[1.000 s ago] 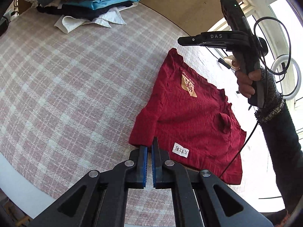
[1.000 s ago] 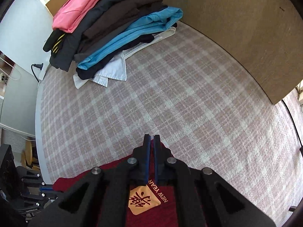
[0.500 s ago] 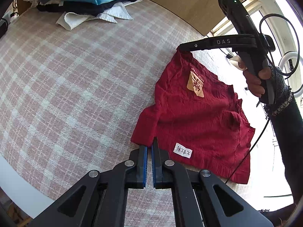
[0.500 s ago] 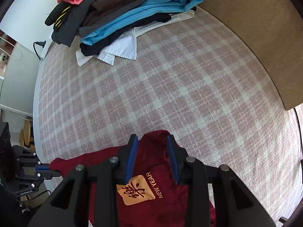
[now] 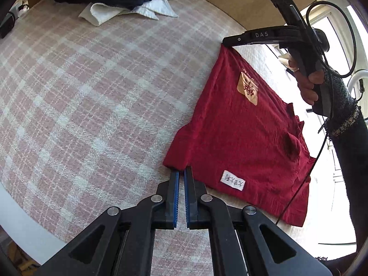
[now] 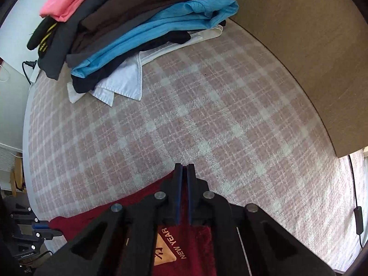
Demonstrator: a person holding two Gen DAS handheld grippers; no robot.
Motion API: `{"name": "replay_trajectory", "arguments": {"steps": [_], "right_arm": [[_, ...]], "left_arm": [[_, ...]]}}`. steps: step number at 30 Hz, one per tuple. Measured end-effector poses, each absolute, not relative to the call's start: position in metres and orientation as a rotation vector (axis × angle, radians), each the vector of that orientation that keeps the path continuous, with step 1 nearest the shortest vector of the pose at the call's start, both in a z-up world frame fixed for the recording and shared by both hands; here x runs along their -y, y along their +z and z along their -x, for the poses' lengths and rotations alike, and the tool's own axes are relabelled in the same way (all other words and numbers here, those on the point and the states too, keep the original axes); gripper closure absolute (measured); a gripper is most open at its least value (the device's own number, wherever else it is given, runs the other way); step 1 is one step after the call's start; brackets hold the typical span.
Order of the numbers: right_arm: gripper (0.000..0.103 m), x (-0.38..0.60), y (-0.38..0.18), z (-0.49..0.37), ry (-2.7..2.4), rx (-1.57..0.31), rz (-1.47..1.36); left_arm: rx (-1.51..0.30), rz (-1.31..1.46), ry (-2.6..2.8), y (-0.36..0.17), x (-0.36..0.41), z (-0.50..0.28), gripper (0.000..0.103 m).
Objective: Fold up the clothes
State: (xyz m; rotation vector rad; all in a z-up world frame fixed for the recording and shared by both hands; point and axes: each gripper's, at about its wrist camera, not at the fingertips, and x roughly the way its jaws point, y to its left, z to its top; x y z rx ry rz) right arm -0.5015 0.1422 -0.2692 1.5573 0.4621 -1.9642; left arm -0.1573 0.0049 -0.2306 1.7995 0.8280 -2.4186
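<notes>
Red garment (image 5: 241,138) lies flat near the tabletop's (image 5: 92,92) right edge. Left gripper (image 5: 181,177) pinches its near corner; right gripper (image 6: 184,172), fingers together, clamps the far corner. Lifting both corners evenly should keep the fold square.

Garment label (image 5: 232,180) writing perhaps too small

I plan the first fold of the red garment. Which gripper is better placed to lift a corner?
Probably both: the left gripper sits shut at the red garment's sleeve corner, and the right gripper is shut at its far corner.
</notes>
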Motion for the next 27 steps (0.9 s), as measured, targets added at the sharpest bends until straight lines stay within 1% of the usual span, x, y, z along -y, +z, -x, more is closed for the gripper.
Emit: {"name": "replay_trajectory", "arguments": {"steps": [3,6,7,8,10,12,15,17,20,21,22,27], "right_arm": [[0.099,-0.141,-0.266,0.503,-1.955,-0.407,-1.547],[0.099,-0.139,-0.257,0.512,-1.967,-0.335,-1.558],[0.099,-0.14,-0.252,0.511,-1.965,-0.32,-1.549],[0.098,-0.142,-0.248,0.509,-1.962,-0.322,-1.544],[0.09,-0.146,-0.241,0.506,-1.956,-0.332,-1.539],[0.087,-0.147,-0.244,0.504,-1.945,-0.352,-1.556],[0.087,-0.146,-0.251,0.499,-1.929,-0.385,-1.584],[0.087,-0.141,-0.257,0.494,-1.922,-0.421,-1.59],[0.088,-0.131,-0.26,0.487,-1.933,-0.489,-1.562],[0.093,-0.126,-0.26,0.485,-1.933,-0.496,-1.557],[0.096,-0.121,-0.261,0.485,-1.94,-0.502,-1.551],[0.097,-0.112,-0.255,0.5,-1.971,-0.491,-1.537]], "left_arm": [[-0.828,-1.763,-2.387,-0.226,0.007,0.149,0.103],[-0.748,-1.732,-2.455,-0.207,0.005,0.145,0.103],[-0.704,-1.736,-2.482,-0.203,0.0,0.147,0.099],[-0.652,-1.743,-2.507,-0.201,-0.005,0.15,0.097],[-0.548,-1.764,-2.541,-0.199,-0.018,0.157,0.089],[-0.457,-1.799,-2.543,-0.206,-0.03,0.167,0.089],[-0.373,-1.848,-2.524,-0.22,-0.036,0.183,0.089],[-0.38,-1.857,-2.528,-0.223,-0.033,0.185,0.096],[-0.46,-1.855,-2.536,-0.221,-0.021,0.183,0.097],[-0.481,-1.85,-2.536,-0.22,-0.016,0.182,0.097],[-0.498,-1.845,-2.535,-0.219,-0.012,0.18,0.098],[-0.644,-1.847,-2.527,-0.221,0.004,0.175,0.098]]}}
